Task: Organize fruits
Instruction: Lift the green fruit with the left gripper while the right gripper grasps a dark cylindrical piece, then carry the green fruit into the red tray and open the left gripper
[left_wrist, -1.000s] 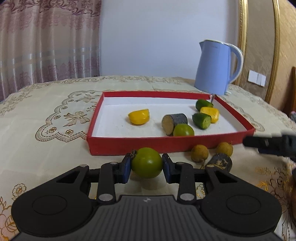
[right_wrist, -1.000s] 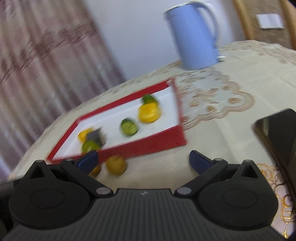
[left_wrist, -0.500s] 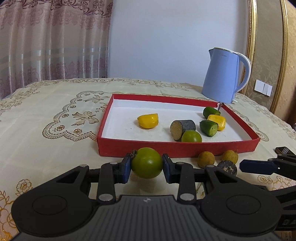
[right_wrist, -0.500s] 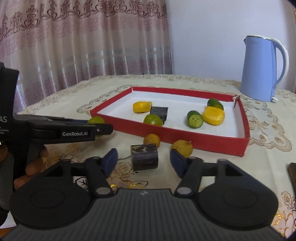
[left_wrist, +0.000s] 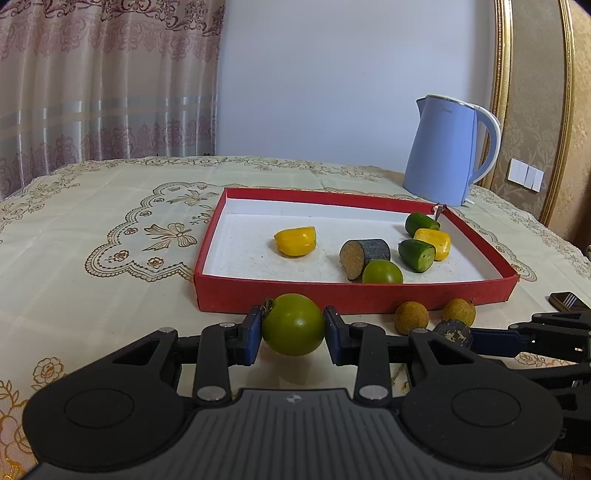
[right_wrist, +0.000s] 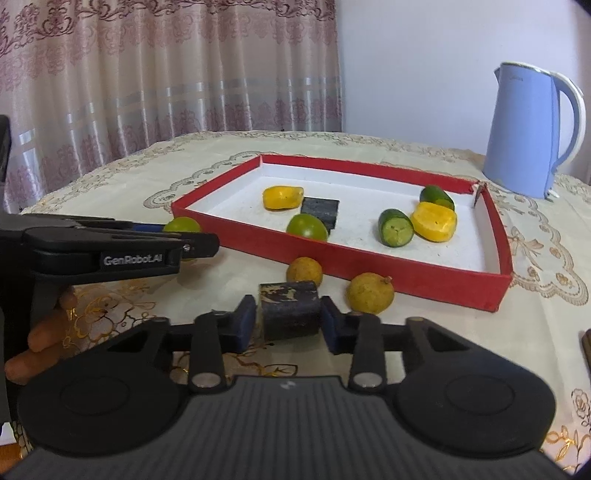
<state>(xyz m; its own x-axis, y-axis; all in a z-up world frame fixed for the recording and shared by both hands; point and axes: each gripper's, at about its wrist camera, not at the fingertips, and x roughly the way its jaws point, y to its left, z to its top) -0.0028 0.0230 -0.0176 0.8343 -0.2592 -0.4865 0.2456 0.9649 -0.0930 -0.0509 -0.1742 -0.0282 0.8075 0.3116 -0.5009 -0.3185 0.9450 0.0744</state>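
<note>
My left gripper (left_wrist: 293, 326) is shut on a round green fruit (left_wrist: 293, 325), held just above the tablecloth in front of the red tray (left_wrist: 332, 293). In the right wrist view the same fruit (right_wrist: 181, 225) shows behind that gripper's fingers. My right gripper (right_wrist: 289, 319) is closing its jaws, and both blue pads touch the dark cylinder piece (right_wrist: 289, 310) between them; it rests on the cloth. Two brownish-yellow round fruits (right_wrist: 304, 271) (right_wrist: 370, 293) lie just beyond it, against the tray wall (right_wrist: 406, 266).
Inside the tray lie two yellow pieces (left_wrist: 295, 242), two green cucumber-like pieces (left_wrist: 416, 254), a dark cylinder (left_wrist: 364, 254) and a green fruit (left_wrist: 382, 272). A blue kettle (left_wrist: 447, 151) stands behind the tray. A phone (left_wrist: 567, 301) lies at the right.
My right gripper swung in from the right, levelled out, and its jaws came together onto the dark cylinder piece. My left gripper stayed put with the green fruit.
</note>
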